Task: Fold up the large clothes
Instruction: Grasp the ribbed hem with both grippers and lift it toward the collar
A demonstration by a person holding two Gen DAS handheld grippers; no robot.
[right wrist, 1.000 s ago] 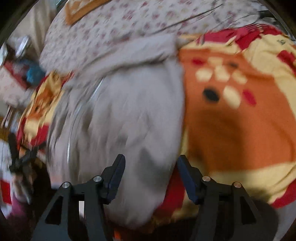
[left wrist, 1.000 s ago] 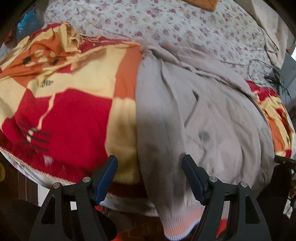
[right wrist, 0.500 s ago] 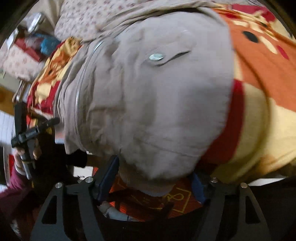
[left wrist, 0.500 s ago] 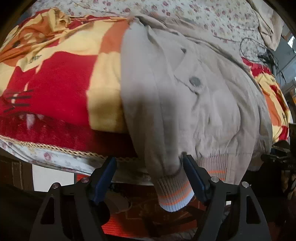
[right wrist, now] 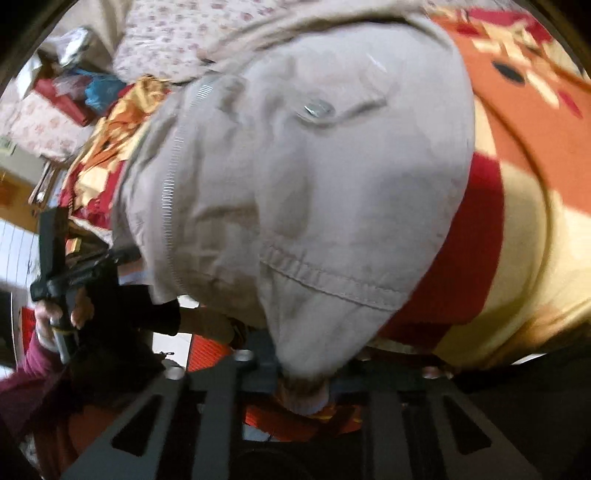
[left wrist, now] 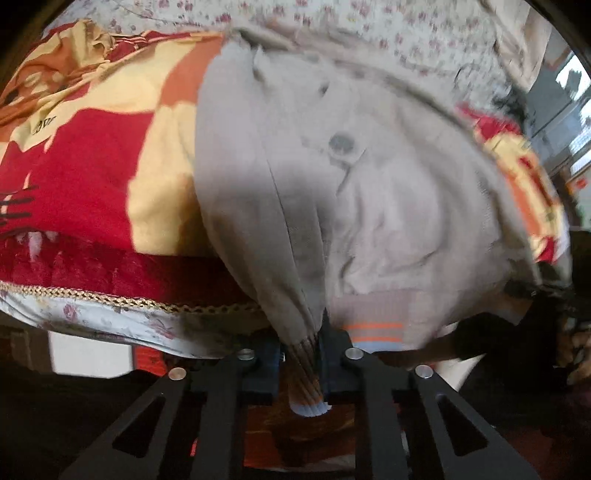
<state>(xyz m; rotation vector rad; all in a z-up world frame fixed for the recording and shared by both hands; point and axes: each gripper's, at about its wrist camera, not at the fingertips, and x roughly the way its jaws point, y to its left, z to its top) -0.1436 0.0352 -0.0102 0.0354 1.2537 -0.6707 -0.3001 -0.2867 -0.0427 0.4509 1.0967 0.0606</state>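
Jacket: a large beige jacket (left wrist: 388,206) lies spread on the bed, its lower part hanging over the near edge; a round snap button (left wrist: 340,142) shows on a pocket flap, and the same garment fills the right wrist view (right wrist: 295,177).
Sleeve: a beige sleeve (left wrist: 258,206) runs down the jacket's left side and ends in a ribbed cuff (left wrist: 308,384) with orange and pale blue bands.
Hem: a ribbed waistband (left wrist: 376,317) with orange stripes, just beside the cuff.
Zipper: a metal zipper (right wrist: 171,192) runs along the jacket's edge in the right wrist view.
Left gripper: the left gripper (left wrist: 301,360) is clamped on the sleeve at the cuff, jaws drawn close with ribbed fabric pinched between them.
Right gripper: the right gripper (right wrist: 303,373) is closed on the jacket's lower corner; the cloth bulges over the jaws and hides the fingertips.
Hand: the person's left hand (right wrist: 61,314), in a maroon sleeve, grasps the other gripper's handle at the left of the right wrist view.
Blanket: a red, yellow and orange blanket (left wrist: 99,155) lies under the jacket.
Sheet: a floral bedsheet (left wrist: 332,26) covers the far side of the bed.
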